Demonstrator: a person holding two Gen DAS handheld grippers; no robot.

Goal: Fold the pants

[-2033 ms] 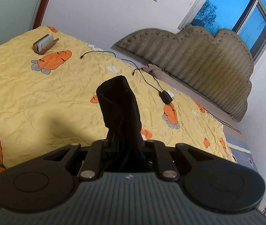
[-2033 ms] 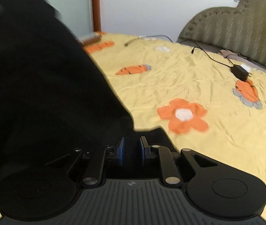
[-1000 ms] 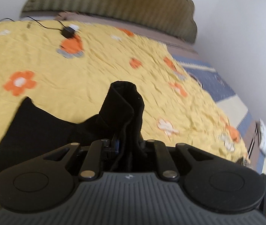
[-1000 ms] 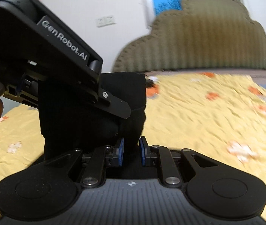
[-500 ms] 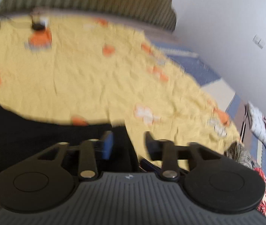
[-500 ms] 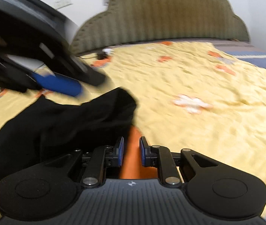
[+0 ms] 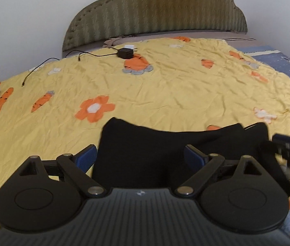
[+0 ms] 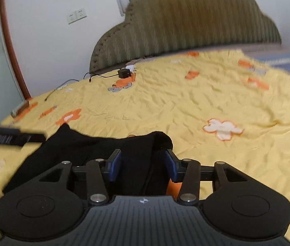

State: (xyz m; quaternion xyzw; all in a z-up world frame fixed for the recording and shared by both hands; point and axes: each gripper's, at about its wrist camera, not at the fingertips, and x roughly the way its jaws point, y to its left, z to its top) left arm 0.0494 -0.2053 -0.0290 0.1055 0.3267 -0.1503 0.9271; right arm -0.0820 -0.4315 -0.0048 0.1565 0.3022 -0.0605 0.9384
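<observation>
The left hand-held gripper [image 7: 139,155] has just been opening, and its blue-padded jaws now stand wide apart, clear of the black pants [image 7: 155,153] that lie folded on the yellow bedspread [image 7: 165,94] just beyond them. The right hand-held gripper [image 7: 288,149], blurred, reaches in at the right end of the pants. Beyond the pants an orange flower print [image 7: 94,108] shows on the bedspread; farther off, near the green padded headboard [image 7: 161,12], a black charger [image 7: 125,52] lies with its cable [image 7: 63,58].
</observation>
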